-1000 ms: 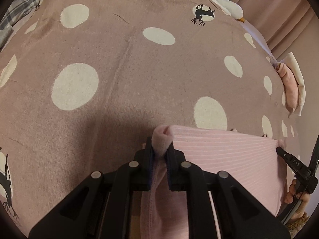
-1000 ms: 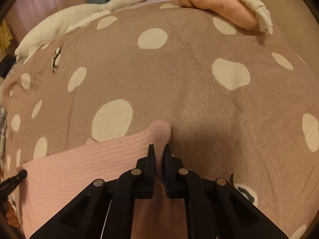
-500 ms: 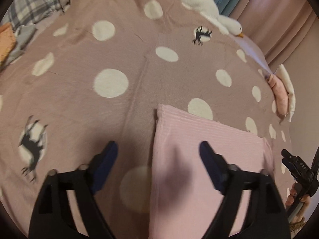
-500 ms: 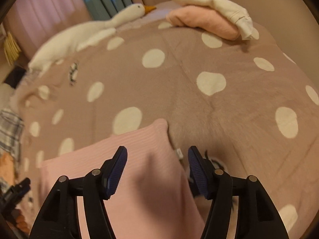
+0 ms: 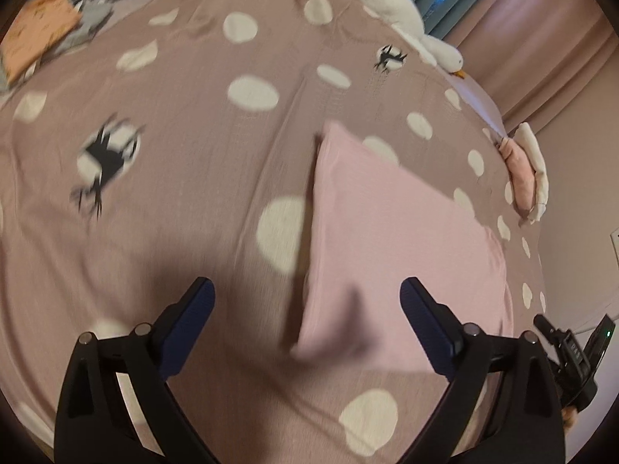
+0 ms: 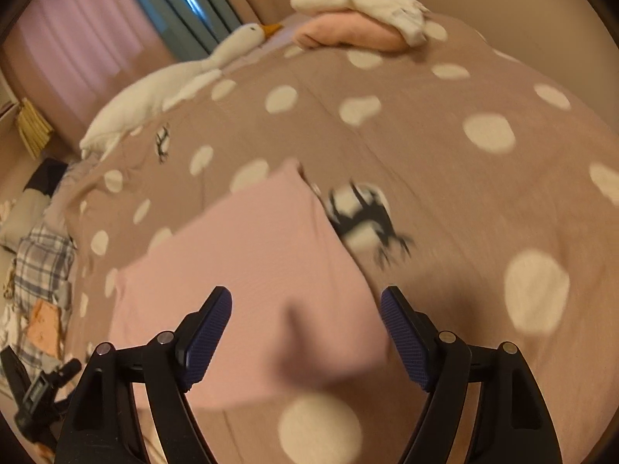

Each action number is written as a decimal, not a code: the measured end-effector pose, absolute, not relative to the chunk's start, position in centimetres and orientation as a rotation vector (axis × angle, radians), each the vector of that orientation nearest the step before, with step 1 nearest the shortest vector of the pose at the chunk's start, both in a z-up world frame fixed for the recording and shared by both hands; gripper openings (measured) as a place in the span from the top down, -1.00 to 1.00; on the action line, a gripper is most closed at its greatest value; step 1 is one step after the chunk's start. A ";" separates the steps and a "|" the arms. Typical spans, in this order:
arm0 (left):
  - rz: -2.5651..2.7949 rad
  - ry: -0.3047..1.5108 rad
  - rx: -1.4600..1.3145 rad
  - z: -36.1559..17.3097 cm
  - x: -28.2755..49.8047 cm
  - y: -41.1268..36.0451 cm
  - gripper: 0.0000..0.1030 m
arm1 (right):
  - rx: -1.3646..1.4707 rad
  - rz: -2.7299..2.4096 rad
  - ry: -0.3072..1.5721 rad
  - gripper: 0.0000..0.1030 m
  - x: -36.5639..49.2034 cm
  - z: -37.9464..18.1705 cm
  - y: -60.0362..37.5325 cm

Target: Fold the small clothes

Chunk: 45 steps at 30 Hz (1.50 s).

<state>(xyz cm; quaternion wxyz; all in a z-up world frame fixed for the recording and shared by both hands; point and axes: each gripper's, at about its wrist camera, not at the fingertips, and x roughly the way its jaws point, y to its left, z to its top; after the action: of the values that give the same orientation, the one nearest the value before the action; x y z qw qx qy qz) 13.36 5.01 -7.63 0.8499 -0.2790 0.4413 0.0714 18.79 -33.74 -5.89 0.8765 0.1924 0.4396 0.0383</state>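
Note:
A folded pink ribbed garment (image 5: 390, 239) lies flat on the mauve polka-dot bedspread (image 5: 174, 178). It also shows in the right wrist view (image 6: 251, 270). My left gripper (image 5: 307, 311) is open and empty, held above the garment's near left corner. My right gripper (image 6: 307, 323) is open and empty, above the garment's near right corner. The right gripper shows at the lower right edge of the left wrist view (image 5: 572, 352). The left gripper shows at the lower left of the right wrist view (image 6: 35, 394).
A folded pink and cream pile (image 6: 359, 27) lies at the bed's far edge, also in the left wrist view (image 5: 526, 174). A white goose plush (image 6: 174, 85) lies along the far side. Plaid and orange clothes (image 5: 50, 11) lie at the far left.
Both grippers opened and let go of the pink garment's corners, then pulled back and up. The garment now lies folded on the bed.

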 end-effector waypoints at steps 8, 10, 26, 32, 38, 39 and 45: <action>0.130 1.001 -0.573 -10.4 13.2 2.8 -0.85 | 0.499 0.080 0.960 -0.53 16.1 -9.2 -34.0; 0.136 1.011 -0.563 -10.9 13.5 2.5 -0.85 | 0.489 0.076 0.958 -0.53 16.1 -9.8 -33.9; 0.100 0.945 -0.643 -12.3 16.3 2.2 0.20 | 0.663 0.177 0.931 0.12 19.2 -12.4 -33.8; 0.067 0.922 -0.652 -11.5 15.8 1.7 0.63 | 0.654 0.195 0.904 0.65 18.8 -11.4 -33.5; 0.031 0.919 -0.618 -9.5 13.6 1.2 0.64 | 0.587 0.224 0.840 0.77 16.5 -7.9 -33.5; 0.026 0.924 -0.610 -9.1 13.0 1.0 0.63 | 0.578 0.227 0.835 0.77 15.9 -7.3 -33.5; 0.010 0.958 -0.557 -8.5 9.1 -0.1 0.63 | 0.535 0.216 0.835 0.79 12.9 -5.5 -34.0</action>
<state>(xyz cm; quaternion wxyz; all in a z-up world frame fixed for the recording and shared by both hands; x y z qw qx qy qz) 9.06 -0.07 -8.53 0.8504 -0.2644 0.4548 0.0047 12.85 -34.03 -5.53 0.8740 0.2563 0.3996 0.1035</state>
